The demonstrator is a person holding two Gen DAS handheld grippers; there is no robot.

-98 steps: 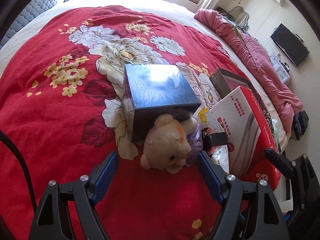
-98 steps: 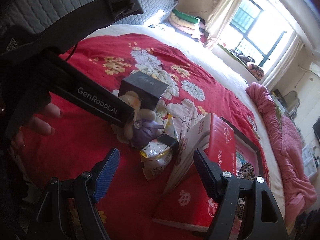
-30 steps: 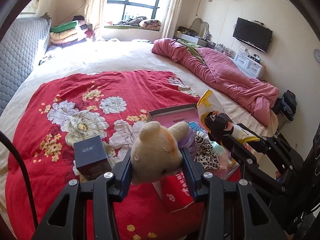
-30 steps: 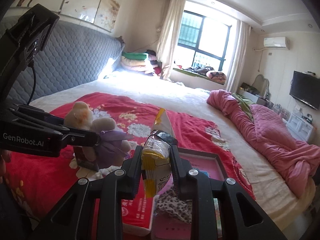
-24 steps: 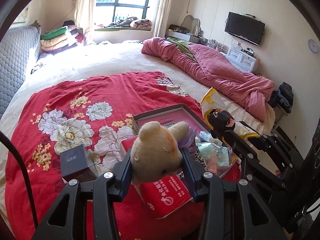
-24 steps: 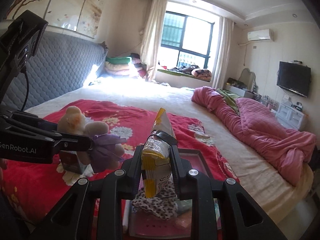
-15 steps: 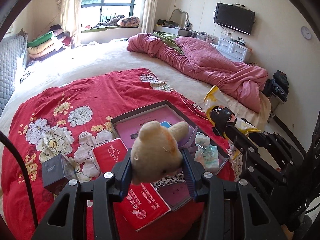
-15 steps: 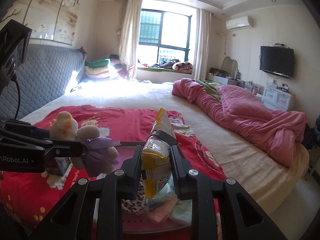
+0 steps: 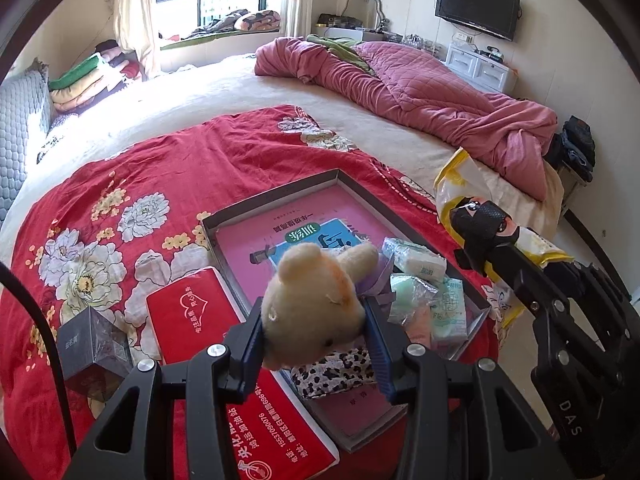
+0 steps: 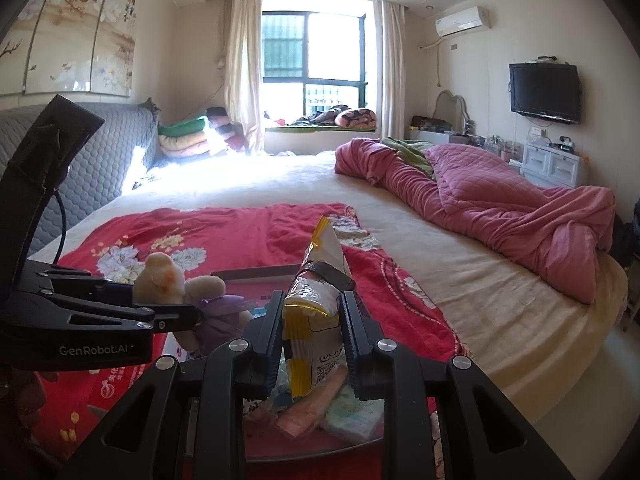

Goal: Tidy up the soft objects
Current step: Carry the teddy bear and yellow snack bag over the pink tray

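Observation:
My left gripper (image 9: pixel 314 326) is shut on a cream teddy bear (image 9: pixel 314 300) with a purple dress, held in the air over the grey tray (image 9: pixel 276 194). The tray has a pink lining and holds several soft packets (image 9: pixel 420 264) and a leopard-print cloth (image 9: pixel 336 368). My right gripper (image 10: pixel 310 340) is shut on a yellow and white snack bag (image 10: pixel 316 300), also above the tray (image 10: pixel 256 272). In the right wrist view the bear (image 10: pixel 164 276) and the left gripper (image 10: pixel 168 316) hang at the left. The snack bag (image 9: pixel 464 188) shows at the right of the left wrist view.
A red floral blanket (image 9: pixel 132 184) covers the near part of the bed. A red box (image 9: pixel 200 320) and a dark cube box (image 9: pixel 94 348) lie left of the tray. A pink quilt (image 9: pixel 420 92) is bunched at the far right. The bed's edge is just right of the tray.
Both grippers have carried the bear and the snack bag rightward, from beside the dark cube box to above the tray, and a little lower. Both grips are unchanged.

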